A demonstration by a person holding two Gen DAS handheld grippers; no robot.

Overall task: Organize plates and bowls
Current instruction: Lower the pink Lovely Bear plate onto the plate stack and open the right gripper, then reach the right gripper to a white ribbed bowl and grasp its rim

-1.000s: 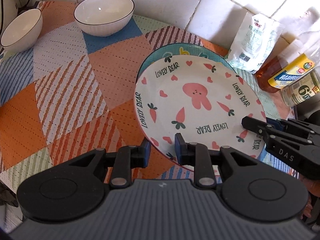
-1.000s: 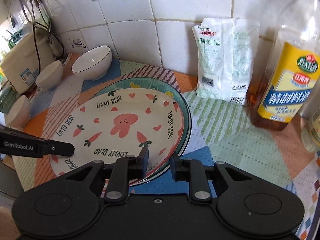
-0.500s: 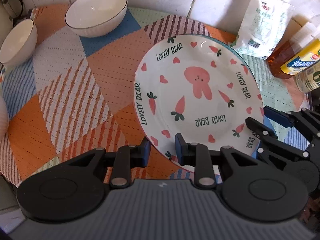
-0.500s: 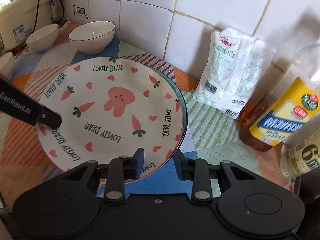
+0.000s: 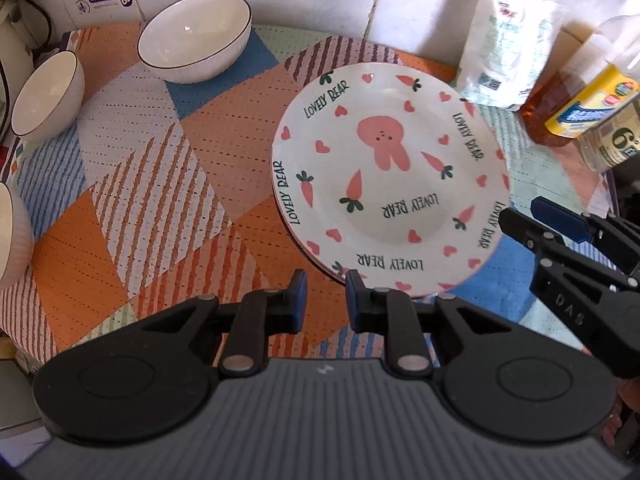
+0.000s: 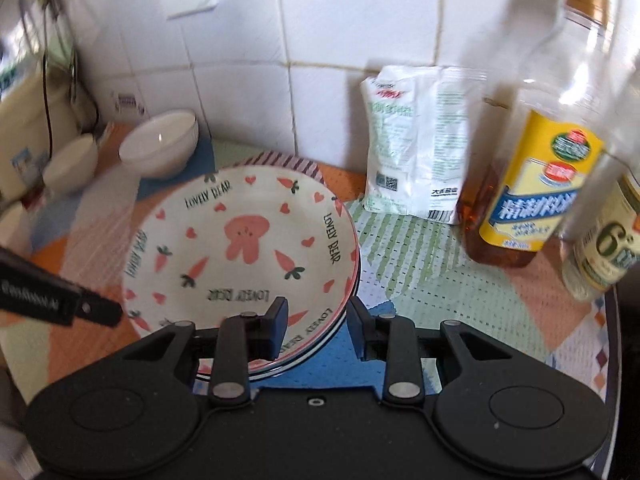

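Left wrist view first: the left tongs (image 5: pixel 326 298) hang over the patterned table (image 5: pixel 120 208), their blue pads drawn near each other with only a narrow gap, and nothing sits between them. They have just been closing. Just ahead lies the bunny plate (image 5: pixel 390 178), white with carrots and hearts, its near rim right at the right-hand pad. On the far side of the plate the right tongs (image 5: pixel 532 220) reach in toward its rim, and whether they touch it cannot be told from here. A large white bowl (image 5: pixel 196 36) stands near the tiled wall, a smaller bowl (image 5: pixel 46 94) sits to its left, and a third bowl (image 5: pixel 12 236) pokes in at the frame's edge. A white bag (image 5: pixel 504 52) and an oil bottle (image 5: pixel 580 92) stand beyond the plate.

Over to the right wrist view: the right tongs (image 6: pixel 318 330) stand parted, straddling the plate's near rim without pressing on it. The bunny plate (image 6: pixel 244 244) rests on top of another plate (image 6: pixel 344 320), whose dark edge peeks out beneath. The left tongs (image 6: pixel 100 312) come in from the left at the plate's rim. The bowls are blurred at the back left.
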